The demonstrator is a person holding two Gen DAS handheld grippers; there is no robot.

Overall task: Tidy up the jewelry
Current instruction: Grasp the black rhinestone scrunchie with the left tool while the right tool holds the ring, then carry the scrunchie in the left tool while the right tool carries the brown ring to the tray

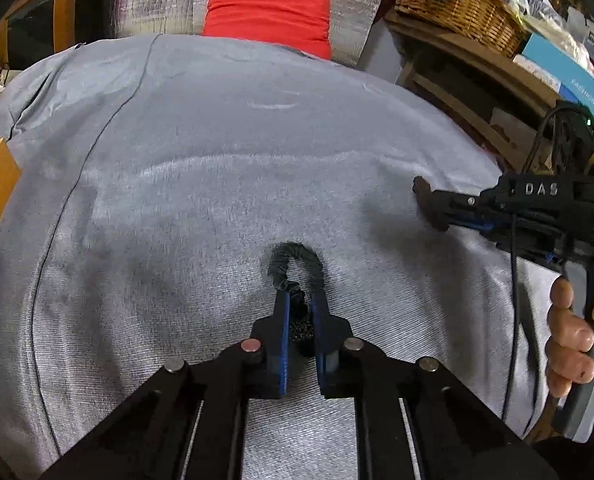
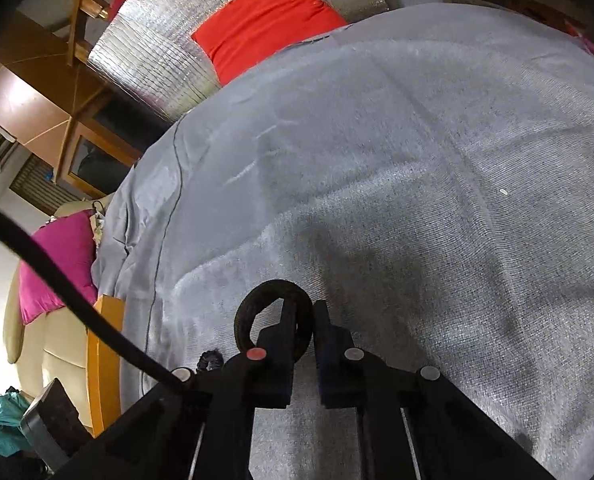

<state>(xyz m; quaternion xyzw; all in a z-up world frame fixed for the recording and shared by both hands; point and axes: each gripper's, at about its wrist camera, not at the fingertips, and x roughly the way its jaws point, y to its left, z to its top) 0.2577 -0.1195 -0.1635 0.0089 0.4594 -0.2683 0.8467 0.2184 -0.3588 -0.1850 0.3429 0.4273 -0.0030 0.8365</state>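
A: Where's the jewelry rn?
B: Two pcs. Left gripper (image 1: 299, 308) is pinching a dark fabric-wrapped loop (image 1: 293, 268), a scrunchie-like band, on the grey cloth (image 1: 217, 180); the loop arches toward 12 o'clock past the tips. Right gripper (image 2: 305, 320) is clamped on a black ring bracelet (image 2: 273, 316), its rim between the jaws, the ring bulging to 10 o'clock.
A: How'll they handle?
B: Prob both light. Loop looks soft, squashes, so grab it mid-bundle. Ring looks stiffer, likely to swivel if nipped only at the rim.
A: Anything in the way?
B: Not much. Cloth is bare ahead. Red cushion (image 1: 269, 12) at 12, wicker basket (image 1: 457, 4) at 1-2, both well apart. Cable (image 2: 57, 272) trails at 9 in the right view, could snag.
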